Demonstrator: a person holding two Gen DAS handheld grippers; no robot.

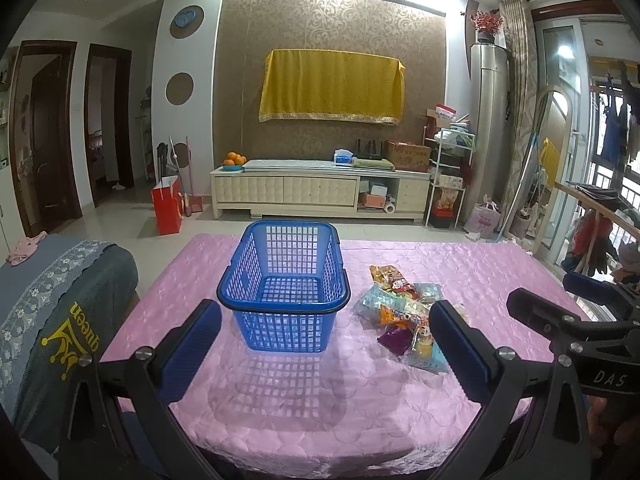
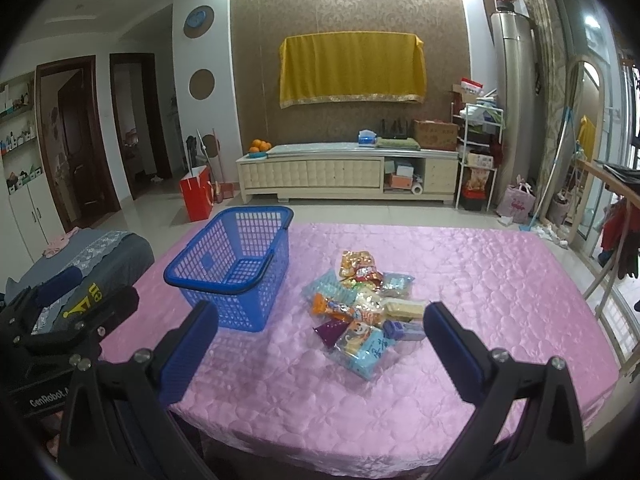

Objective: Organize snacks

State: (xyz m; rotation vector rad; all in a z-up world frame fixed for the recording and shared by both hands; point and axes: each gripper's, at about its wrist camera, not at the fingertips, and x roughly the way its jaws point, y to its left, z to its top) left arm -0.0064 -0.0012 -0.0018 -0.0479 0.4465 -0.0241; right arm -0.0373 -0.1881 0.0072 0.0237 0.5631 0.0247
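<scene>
So: we hold left gripper and right gripper spread, empty. Overlapping snack packets risk double-grab; light blue basket may slide.

On my desk I count one blue basket and one heap of snack packets: about nine or ten, too overlapped for me to be sure. Of those, one is purple, one is orange. I hold two claws, left claw and right claw.
</scene>
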